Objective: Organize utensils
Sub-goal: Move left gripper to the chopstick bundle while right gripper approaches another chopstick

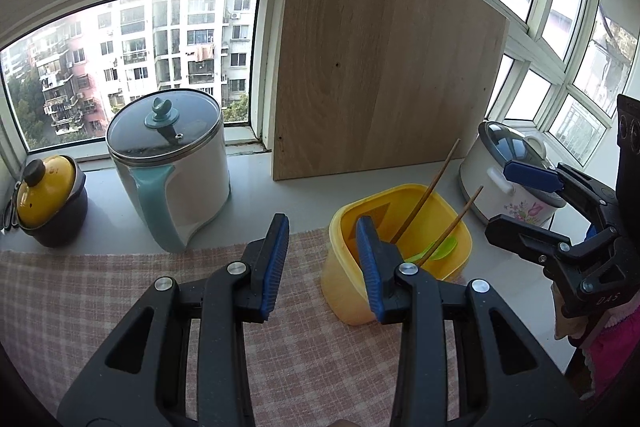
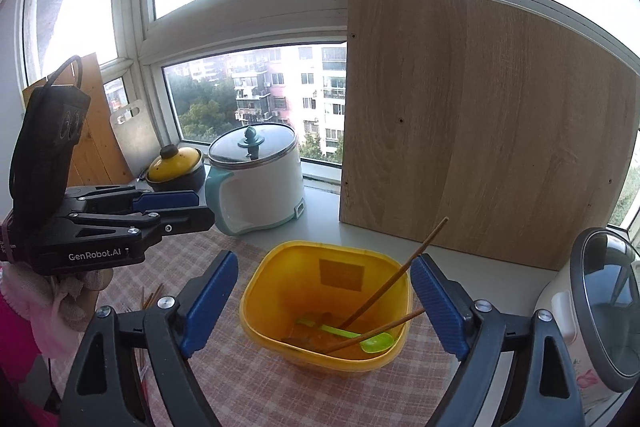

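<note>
A yellow plastic tub stands on the checked cloth. Inside it lean two brown chopsticks and a green spoon. My right gripper is wide open, its blue pads on either side of the tub's near rim, touching nothing. My left gripper hovers left of the tub with its jaws partly apart and nothing between them. In the left wrist view the right gripper shows at the right edge. More loose chopsticks lie on the cloth below the left gripper.
A white and teal electric pot and a yellow-lidded clay pot stand at the back left by the window. A wooden board leans behind the tub. A floral rice cooker sits at the right. Pink sleeves hold both grippers.
</note>
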### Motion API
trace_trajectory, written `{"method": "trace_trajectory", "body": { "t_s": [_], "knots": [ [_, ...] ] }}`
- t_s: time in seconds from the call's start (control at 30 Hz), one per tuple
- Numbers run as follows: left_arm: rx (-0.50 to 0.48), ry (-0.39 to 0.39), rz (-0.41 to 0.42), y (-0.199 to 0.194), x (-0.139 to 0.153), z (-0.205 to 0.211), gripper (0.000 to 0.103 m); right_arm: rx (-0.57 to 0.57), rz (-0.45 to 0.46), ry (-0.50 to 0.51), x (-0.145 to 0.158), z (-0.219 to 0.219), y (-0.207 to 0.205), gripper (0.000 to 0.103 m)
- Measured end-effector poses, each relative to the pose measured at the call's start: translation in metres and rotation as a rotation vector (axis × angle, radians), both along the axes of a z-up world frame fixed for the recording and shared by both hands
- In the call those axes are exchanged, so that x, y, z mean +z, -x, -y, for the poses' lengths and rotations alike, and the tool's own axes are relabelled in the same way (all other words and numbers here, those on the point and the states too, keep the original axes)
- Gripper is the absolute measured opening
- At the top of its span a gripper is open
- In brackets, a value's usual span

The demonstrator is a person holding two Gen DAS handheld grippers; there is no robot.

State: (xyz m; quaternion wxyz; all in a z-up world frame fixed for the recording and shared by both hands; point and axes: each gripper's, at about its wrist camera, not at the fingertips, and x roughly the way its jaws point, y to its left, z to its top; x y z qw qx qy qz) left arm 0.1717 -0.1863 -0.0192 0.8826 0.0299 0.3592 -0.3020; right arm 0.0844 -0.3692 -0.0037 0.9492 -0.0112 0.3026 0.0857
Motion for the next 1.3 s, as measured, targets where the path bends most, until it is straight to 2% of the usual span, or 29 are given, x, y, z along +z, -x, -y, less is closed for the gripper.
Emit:
{"method": "trace_trajectory", "body": {
  "t_s": [0.1,0.13,0.17,0.37,0.57,0.83,1.13,1.2,1.23,1.3],
  "knots": [
    [0.035,-0.022,0.022,0.004,-0.001,-0.022,0.039,0.021,0.024,0.011,0.0,-0.009,0.005,0.103],
    [0.049,-0.029,0.031,0.006,-0.001,-0.03,0.048,0.029,0.031,0.015,0.0,-0.012,0.007,0.103],
    [0.064,-0.033,0.041,0.008,0.0,-0.04,0.052,0.039,0.036,0.021,-0.001,-0.016,0.008,0.103],
    [0.158,-0.074,0.046,0.017,-0.003,-0.095,0.052,0.138,0.041,0.04,-0.005,-0.041,0.013,0.103],
    [0.255,-0.108,-0.014,0.031,-0.025,-0.148,0.052,0.246,0.023,0.074,-0.013,-0.071,0.017,0.103],
    [0.324,-0.106,-0.148,0.058,-0.072,-0.189,0.052,0.375,-0.074,0.095,-0.04,-0.108,0.017,0.102],
    [0.36,-0.072,-0.255,0.077,-0.114,-0.206,0.052,0.502,-0.225,0.105,-0.081,-0.148,0.015,0.085],
    [0.362,-0.071,-0.271,0.079,-0.121,-0.207,0.048,0.525,-0.262,0.095,-0.09,-0.155,0.013,0.081],
    [0.363,-0.068,-0.283,0.08,-0.124,-0.208,0.043,0.536,-0.282,0.09,-0.095,-0.159,0.011,0.078],
    [0.37,-0.055,-0.301,0.081,-0.13,-0.211,0.042,0.557,-0.319,0.084,-0.103,-0.167,0.008,0.072]
  ]
}}
